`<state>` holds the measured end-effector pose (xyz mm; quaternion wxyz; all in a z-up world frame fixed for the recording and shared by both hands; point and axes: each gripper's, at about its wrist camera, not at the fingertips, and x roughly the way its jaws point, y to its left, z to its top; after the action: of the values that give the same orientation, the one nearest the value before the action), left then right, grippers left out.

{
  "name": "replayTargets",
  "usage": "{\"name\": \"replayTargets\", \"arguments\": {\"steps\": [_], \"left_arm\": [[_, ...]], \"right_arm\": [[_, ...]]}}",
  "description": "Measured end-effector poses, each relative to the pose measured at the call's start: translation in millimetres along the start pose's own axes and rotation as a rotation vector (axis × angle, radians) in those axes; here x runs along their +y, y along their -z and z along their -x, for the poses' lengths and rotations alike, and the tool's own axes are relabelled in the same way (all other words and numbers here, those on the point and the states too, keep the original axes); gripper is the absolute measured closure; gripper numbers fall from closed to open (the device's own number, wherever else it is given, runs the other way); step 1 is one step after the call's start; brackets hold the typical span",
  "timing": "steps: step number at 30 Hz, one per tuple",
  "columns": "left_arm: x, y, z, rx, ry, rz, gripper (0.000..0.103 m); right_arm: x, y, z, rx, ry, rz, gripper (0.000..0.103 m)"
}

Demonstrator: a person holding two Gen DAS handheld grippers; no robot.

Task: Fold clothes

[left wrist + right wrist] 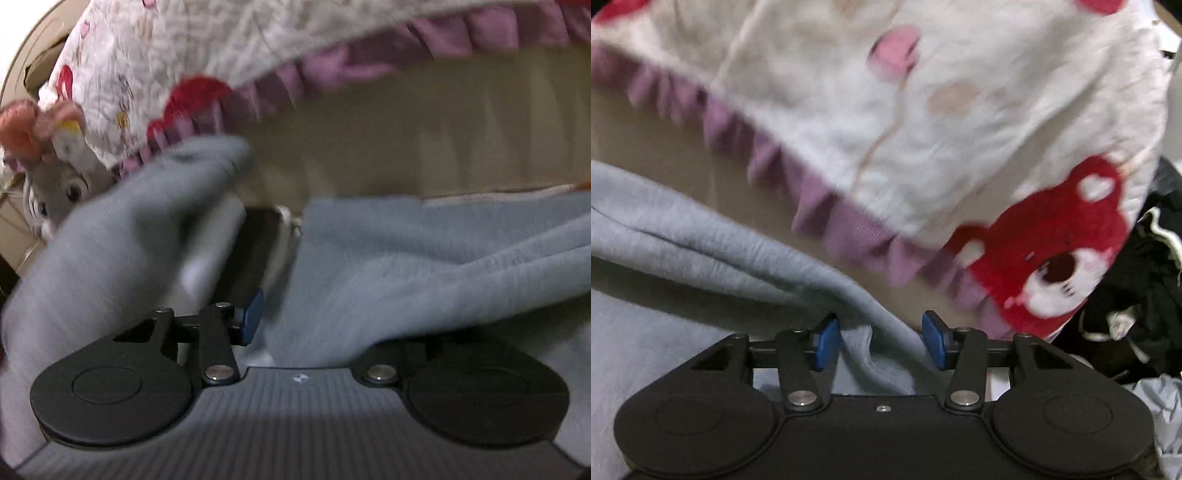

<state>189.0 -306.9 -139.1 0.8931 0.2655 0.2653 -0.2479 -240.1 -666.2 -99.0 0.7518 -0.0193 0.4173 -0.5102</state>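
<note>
Blurred beige bed surface (443, 147) beneath grey garment (701, 229), seemingly

A white quilt (923, 129) with a purple frill (827, 221) lies bunched across the top — red bears (1052, 251) and pink hearts (897, 48) printed on it. Under its edge runs a pale beige sheet (424, 147). At the left sits a grey plush toy (62, 188) with a pink knitted bow (26, 129) — its face is partly hidden.
</note>
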Motion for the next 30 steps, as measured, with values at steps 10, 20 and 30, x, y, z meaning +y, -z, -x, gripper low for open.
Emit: {"name": "replayTargets", "arguments": {"steps": [10,20,30], "left_arm": [[51,61,9,0.113,0.141,0.387,0.037],[44,51,32,-0.074,-0.102,0.336,0.026],[5,53,60,0.057,0.299,0.339,0.019]], "right_arm": [[18,115,92,-0.015,-0.329,-0.562,0.042],[16,195,107,0.115,-0.426,-0.786,0.041],[-2,201,109,0.082,-0.391,-0.78,0.04]]}}
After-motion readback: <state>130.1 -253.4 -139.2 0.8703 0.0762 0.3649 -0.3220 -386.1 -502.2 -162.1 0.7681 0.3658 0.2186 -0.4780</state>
